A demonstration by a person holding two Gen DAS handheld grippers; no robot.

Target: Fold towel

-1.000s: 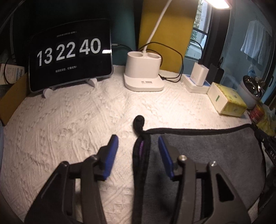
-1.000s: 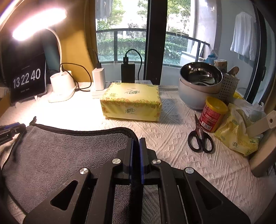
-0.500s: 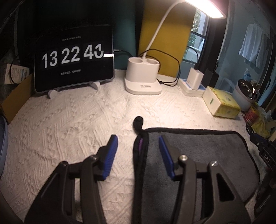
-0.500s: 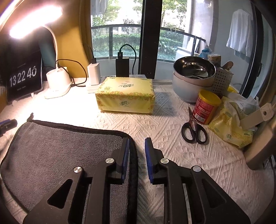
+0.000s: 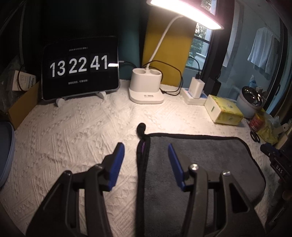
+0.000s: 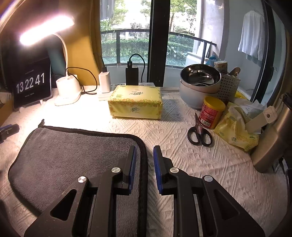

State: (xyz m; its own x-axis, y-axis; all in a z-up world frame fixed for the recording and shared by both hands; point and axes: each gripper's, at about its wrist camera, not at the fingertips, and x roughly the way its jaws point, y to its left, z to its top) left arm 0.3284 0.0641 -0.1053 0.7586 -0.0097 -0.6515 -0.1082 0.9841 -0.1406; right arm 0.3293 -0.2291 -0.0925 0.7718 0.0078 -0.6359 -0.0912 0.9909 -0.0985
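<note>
A grey towel [image 6: 73, 158] with black edging is seen lying flat on a table [image 6: 191, 156] covered in white textured cloth. The left tongs [image 5: 145, 155] are held wide open over the towel's left edge, one blue pad to each side of the hem, with nothing gripped. The right tongs [image 6: 144, 162] are parted more narrowly, straddling the towel's right edge; the hem runs between the pads, though contact cannot be made out. A small black loop [image 5: 141, 127] is seen at the towel's far left corner. Farther back, a clock display [image 5: 80, 67] reading 13 22 41 is lit by a desk lamp [image 5: 184, 16]. A yellow tissue box [image 6: 136, 102] and black scissors [image 6: 199, 134] are placed beyond and right of the towel.
</note>
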